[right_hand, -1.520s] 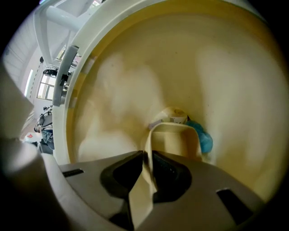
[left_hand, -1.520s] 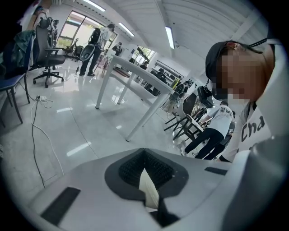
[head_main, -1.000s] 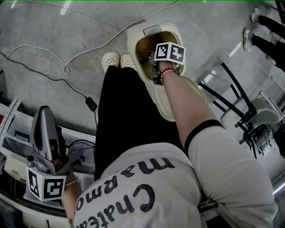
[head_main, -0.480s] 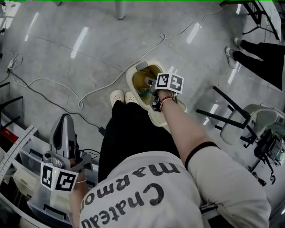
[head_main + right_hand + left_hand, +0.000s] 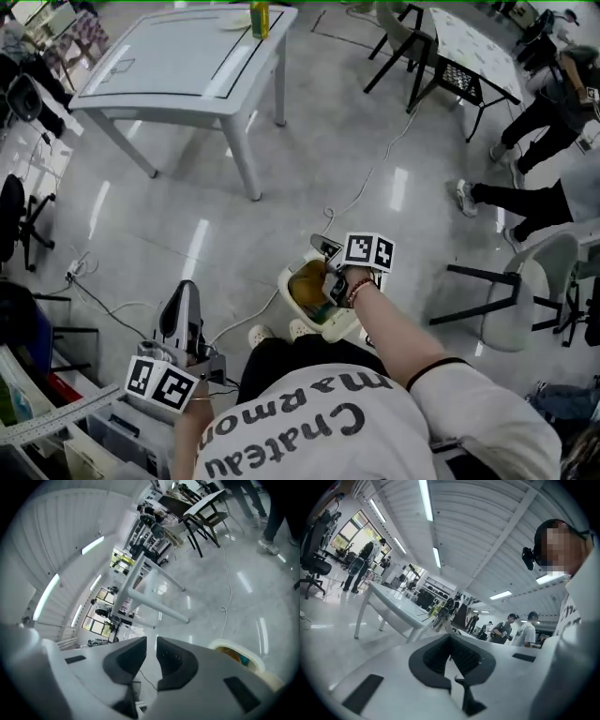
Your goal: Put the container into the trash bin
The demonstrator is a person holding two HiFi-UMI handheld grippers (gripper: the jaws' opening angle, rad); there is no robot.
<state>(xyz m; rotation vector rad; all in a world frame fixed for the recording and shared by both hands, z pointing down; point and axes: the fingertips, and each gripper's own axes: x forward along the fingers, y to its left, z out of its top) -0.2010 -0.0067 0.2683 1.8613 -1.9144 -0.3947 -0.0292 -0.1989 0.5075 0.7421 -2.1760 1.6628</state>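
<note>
Honestly, this looked like the moment right after the drop-off: the trash bin (image 5: 283, 284) sat on the floor just in front of the person's feet, and the yellowish lump with a bit of teal inside it was, as far as I could judge, the container (image 5: 307, 289), so the job seemed basically done. The right gripper (image 5: 333, 286) hung just above the bin's open mouth with nothing at all between its jaws, which were closing down to a narrow slit. That made sense to me, since there was nothing left to hold. The right arm reached forward and down from the shoulder, so the tool pointed at the floor past the bin's rim. The left gripper (image 5: 186, 295) was well off to the person's left, nowhere near the bin, its pads pressed together on nothing and aimed roughly level across the room. My guess was it was just being kept out of the way. A white table (image 5: 178, 56) stood well beyond.
</note>
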